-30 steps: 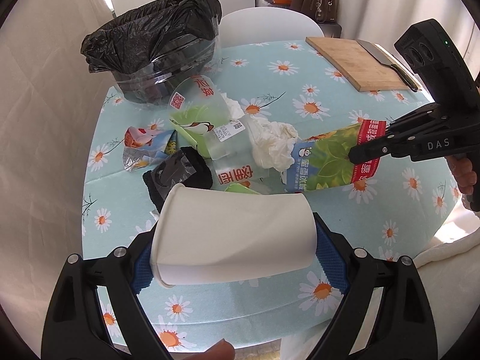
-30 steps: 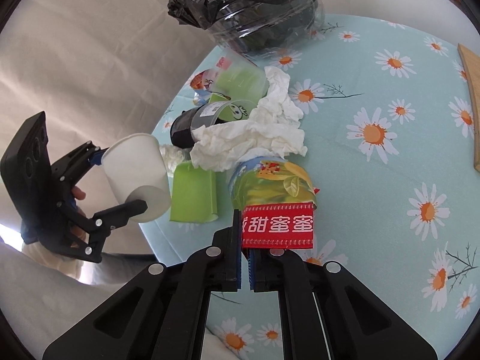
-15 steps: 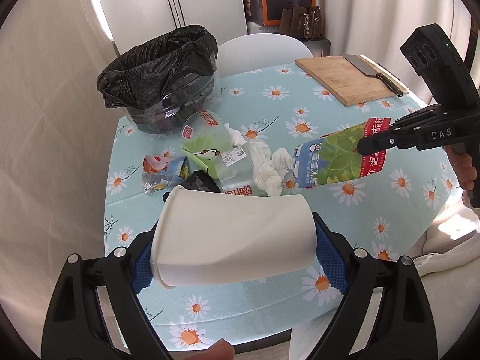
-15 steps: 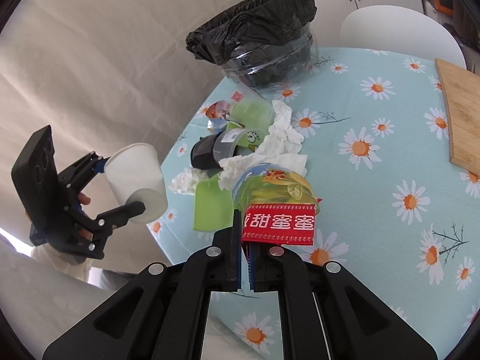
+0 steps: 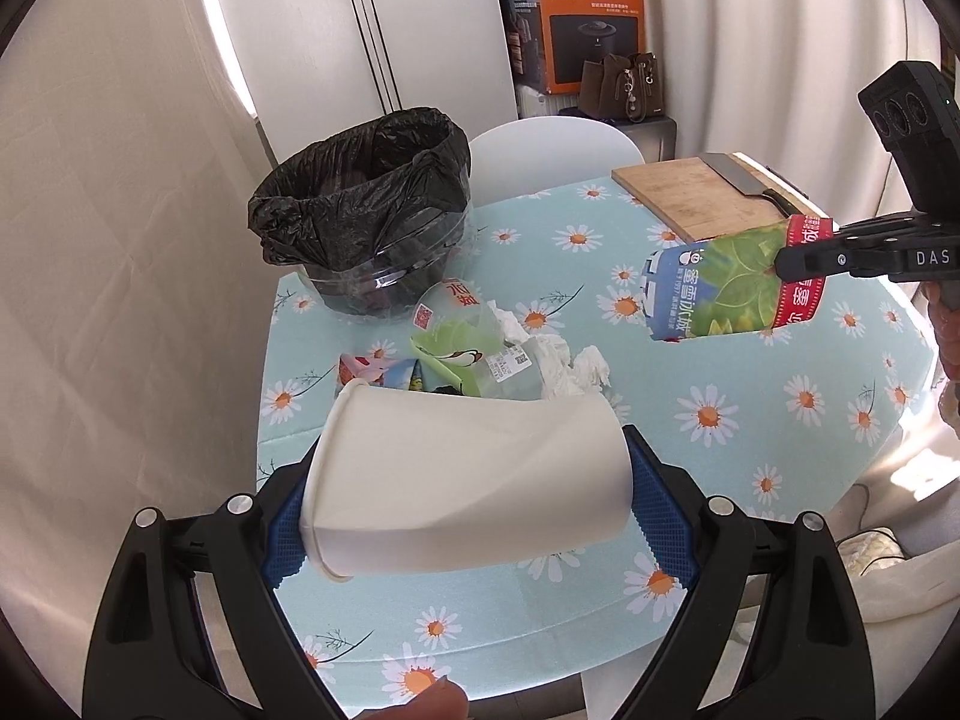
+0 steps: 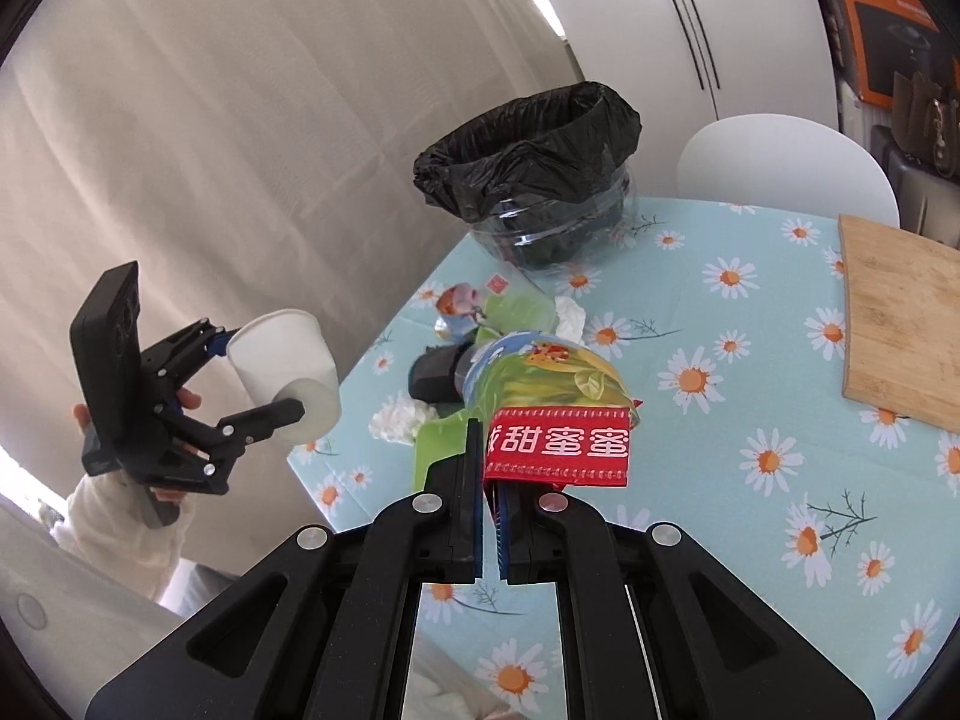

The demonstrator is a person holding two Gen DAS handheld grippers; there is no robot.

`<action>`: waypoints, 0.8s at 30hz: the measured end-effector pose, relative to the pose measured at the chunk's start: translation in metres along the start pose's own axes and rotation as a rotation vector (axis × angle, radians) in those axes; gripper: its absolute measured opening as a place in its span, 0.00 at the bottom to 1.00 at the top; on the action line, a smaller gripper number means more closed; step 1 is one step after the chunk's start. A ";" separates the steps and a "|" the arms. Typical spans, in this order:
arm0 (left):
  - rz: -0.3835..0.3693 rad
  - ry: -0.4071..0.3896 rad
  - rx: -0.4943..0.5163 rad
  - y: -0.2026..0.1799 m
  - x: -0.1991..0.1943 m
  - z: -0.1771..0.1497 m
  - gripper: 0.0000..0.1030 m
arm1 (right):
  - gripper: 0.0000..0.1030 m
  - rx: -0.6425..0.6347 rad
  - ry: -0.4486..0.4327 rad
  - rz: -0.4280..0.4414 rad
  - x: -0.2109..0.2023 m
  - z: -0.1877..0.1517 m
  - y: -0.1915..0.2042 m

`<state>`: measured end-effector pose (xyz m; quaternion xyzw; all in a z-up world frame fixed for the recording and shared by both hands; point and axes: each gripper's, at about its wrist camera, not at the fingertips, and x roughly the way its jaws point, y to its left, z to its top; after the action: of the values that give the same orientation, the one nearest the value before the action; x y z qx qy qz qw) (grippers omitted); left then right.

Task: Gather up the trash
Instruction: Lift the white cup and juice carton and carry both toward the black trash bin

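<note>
Above a table (image 5: 798,354) spread with a pale blue daisy-print cloth, a person holds two pieces of trash clear of the surface, one in each pair of tongs. The left tongs (image 5: 468,507) stand wide, their blue pads pressed on either side of a white paper cup (image 5: 468,480) that lies sideways, its rim to the left; the same tongs (image 6: 258,369) and cup (image 6: 285,360) appear at the left of the right wrist view, off the table's near-left edge, with a hand in a white sleeve (image 6: 123,516) behind them. The right tongs (image 6: 489,480) are clenched tight on the red band of a green printed snack packet (image 6: 543,402), which hangs in the air; seen from the left wrist, the packet (image 5: 720,288) sits over the right half of the table, pinched by those tongs (image 5: 786,261).

At the table's far-left corner stands a clear bin lined with a black bag (image 5: 366,204), its mouth open. Between the bin and the near edge lies a heap of remaining trash (image 5: 474,348): a clear plastic cup, crumpled white tissue, colourful wrappers and a dark item. A wooden cutting board (image 5: 696,198) carrying a cleaver (image 5: 741,174) rests at the far right, and a white chair (image 5: 552,150) stands behind the table.
</note>
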<state>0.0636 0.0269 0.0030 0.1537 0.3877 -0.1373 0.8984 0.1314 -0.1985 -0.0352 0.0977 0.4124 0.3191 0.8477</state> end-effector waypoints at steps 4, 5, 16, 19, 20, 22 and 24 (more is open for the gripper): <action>0.031 -0.022 -0.036 0.016 -0.005 0.008 0.85 | 0.03 -0.037 -0.017 -0.005 -0.006 0.013 0.003; 0.038 -0.024 -0.043 0.021 -0.005 0.010 0.85 | 0.03 -0.039 -0.022 -0.009 -0.007 0.016 0.003; 0.084 -0.044 -0.096 0.081 0.010 0.037 0.85 | 0.03 -0.046 -0.082 -0.020 -0.003 0.068 0.007; 0.074 -0.063 -0.103 0.094 0.015 0.048 0.85 | 0.03 -0.061 -0.093 -0.012 0.002 0.089 0.012; 0.075 -0.072 -0.105 0.097 0.017 0.052 0.85 | 0.03 -0.062 -0.100 -0.007 0.004 0.097 0.013; 0.064 -0.096 -0.100 0.104 0.019 0.062 0.85 | 0.03 -0.062 -0.119 0.012 0.005 0.112 0.017; 0.056 -0.117 -0.091 0.110 0.022 0.071 0.85 | 0.03 -0.075 -0.140 0.022 0.007 0.127 0.023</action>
<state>0.1644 0.0980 0.0518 0.1155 0.3361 -0.1029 0.9290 0.2210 -0.1643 0.0519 0.0925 0.3386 0.3360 0.8740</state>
